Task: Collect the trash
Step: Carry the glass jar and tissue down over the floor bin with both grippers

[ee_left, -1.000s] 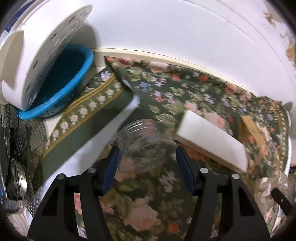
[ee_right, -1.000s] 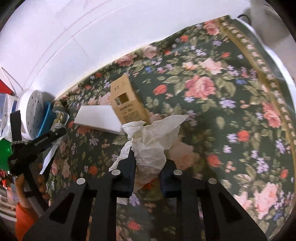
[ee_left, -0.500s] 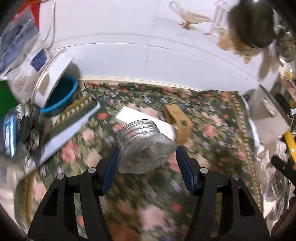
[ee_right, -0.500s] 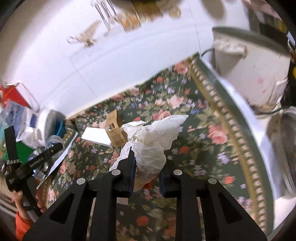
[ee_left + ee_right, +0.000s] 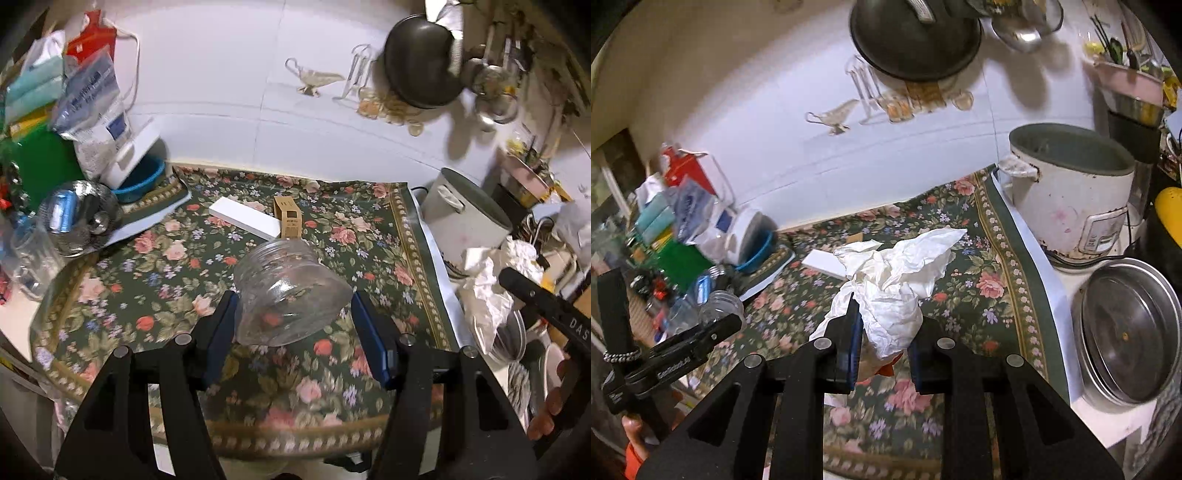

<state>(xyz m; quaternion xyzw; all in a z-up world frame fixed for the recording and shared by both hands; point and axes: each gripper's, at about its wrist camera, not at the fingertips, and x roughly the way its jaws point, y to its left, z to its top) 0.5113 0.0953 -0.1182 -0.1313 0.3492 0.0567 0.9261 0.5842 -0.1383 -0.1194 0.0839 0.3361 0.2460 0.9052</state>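
Trash is in both grippers, above the floral desk. At the left, 1 clear jar sits tilted between the left gripper's jaws, which clamp its sides; its base blurs into the cloth. On the desk lie 1 white box and 1 brown carton. At the right, 1 crumpled paper wad is pinched in the right gripper's jaws, hiding the carton.

clear glossy glass jar, crumpled matt white paper, floral cloth
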